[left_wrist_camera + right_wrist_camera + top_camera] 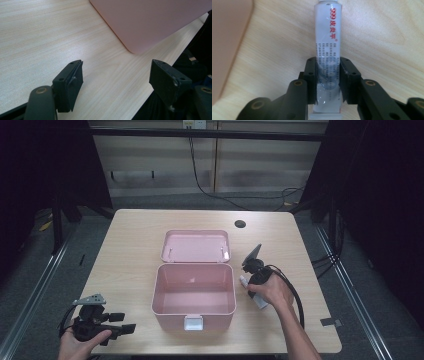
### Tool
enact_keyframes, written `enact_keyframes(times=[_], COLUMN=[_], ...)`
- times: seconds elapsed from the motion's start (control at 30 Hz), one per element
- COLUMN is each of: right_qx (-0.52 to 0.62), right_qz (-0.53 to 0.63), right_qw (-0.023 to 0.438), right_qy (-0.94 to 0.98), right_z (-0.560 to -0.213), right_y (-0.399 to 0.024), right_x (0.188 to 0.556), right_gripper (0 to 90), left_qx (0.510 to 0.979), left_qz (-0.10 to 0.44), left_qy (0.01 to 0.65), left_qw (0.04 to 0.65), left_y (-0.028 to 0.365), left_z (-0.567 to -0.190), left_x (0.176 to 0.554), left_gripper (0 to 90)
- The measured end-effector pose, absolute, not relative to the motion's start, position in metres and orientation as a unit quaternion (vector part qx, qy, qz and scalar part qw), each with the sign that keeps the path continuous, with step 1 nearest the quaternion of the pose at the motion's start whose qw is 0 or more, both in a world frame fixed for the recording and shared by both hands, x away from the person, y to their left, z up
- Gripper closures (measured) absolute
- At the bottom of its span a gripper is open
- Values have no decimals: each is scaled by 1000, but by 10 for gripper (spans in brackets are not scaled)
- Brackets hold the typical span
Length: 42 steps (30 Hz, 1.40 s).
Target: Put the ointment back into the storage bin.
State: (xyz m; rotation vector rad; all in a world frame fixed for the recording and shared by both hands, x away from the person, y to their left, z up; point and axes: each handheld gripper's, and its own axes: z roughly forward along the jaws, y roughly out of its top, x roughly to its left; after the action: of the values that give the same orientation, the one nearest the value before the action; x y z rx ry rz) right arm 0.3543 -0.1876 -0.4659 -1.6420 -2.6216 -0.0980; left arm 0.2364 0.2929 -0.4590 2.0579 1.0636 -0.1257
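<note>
A white ointment tube [327, 47] with red and dark print lies on the wooden table, and my right gripper [327, 81] is shut on its lower part, both pads pressed against its sides. From above, that right gripper [254, 270] points down at the tube [260, 301] just right of the open pink box [194, 290]. My left gripper [129, 328] rests low near the table's front left corner, held in a hand. Its jaws stand wide apart over bare wood [117, 80], with nothing between them.
The pink box's lid [196, 246] lies flat behind it, and a white latch [193, 322] hangs on its front wall. One corner of the pink box [150, 22] rises ahead of the left gripper. A dark cable hole [240, 224] sits near the far edge.
</note>
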Motion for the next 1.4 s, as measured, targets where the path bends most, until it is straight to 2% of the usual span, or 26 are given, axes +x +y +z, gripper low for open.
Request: enact_keyframes(times=[0.3, 1.4], right_qx=[-524, -444], right_qz=[-35, -17], right_qw=[49, 81], right_qy=[-850, -892], right_z=[-464, -411], right_y=[-191, -204], right_x=[352, 325], right_gripper=[709, 712], left_qx=[813, 813], left_qz=[-49, -51], left_qy=[420, 420], left_qw=[400, 401], left_y=[293, 293], left_z=[-459, -459], left_x=[236, 236], left_gripper=[269, 268])
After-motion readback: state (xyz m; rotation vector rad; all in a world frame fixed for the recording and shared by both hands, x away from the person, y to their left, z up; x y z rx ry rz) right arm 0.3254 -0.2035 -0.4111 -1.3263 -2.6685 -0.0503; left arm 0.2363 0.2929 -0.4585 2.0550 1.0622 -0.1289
